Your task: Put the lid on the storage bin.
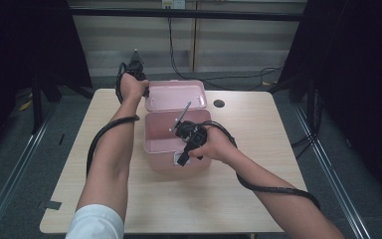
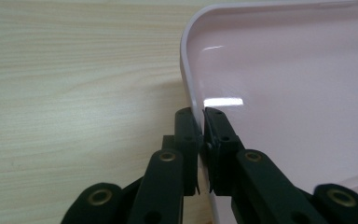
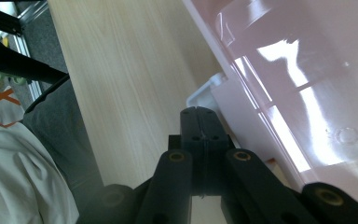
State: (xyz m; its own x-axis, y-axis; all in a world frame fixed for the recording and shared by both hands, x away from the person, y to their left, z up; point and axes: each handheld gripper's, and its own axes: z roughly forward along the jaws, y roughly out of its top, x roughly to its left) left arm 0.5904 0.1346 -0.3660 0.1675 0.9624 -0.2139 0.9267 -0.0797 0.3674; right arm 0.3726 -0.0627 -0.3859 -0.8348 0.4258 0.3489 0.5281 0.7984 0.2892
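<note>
Pink box sits open mid-table, its glossy lid laid back flat behind it.
Left gripper pinches the lid's thin rounded rim; right gripper, jaws pressed together and empty, hovers at the box's front white latch. Pale woodgrain table lies bare around the box.

A light wooden table stands on grey floor, flanked by black curtains.

The person's left hand hides the left gripper; the box's white latch sits half-hidden behind black jaws
</note>
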